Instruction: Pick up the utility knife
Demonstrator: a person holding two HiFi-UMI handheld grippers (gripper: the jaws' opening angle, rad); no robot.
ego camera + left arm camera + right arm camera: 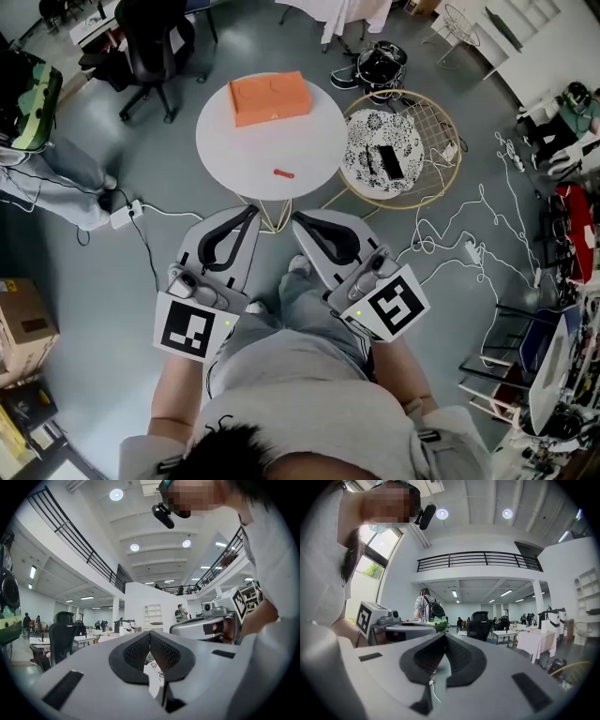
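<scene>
We see one small orange-red utility knife point(283, 173) lying flat on a round white table point(234, 150), towards that tabletop's 6 o'clock edge. One flat orange rectangular box point(270, 97) sits at the tabletop's 12 o'clock, well apart from the knife. At the white table's 3 o'clock, just beside it, stands one round gold wire basket table point(446, 141) holding a black-and-white patterned disc point(367, 141) with a black rectangular slab point(390, 161) on it.

We count two grippers, both held close to the person's body at the head view's 6 o'clock, well apart from the knife. The left gripper point(251, 212) has its black-lined jaws pressed together at the tips with nothing between them, as its own view shows point(149, 633). The right gripper point(298, 219) is the same, tips meeting on nothing point(443, 635). Each carries one cube with black-and-white square markers, two in all point(194, 328) point(392, 307); the markers are patterns, not letters.

One black office chair point(150, 42) stands at the table's 10 o'clock. One white power strip point(123, 217) lies on the grey floor at 8 o'clock, and white cables point(459, 234) trail at 4 o'clock.
</scene>
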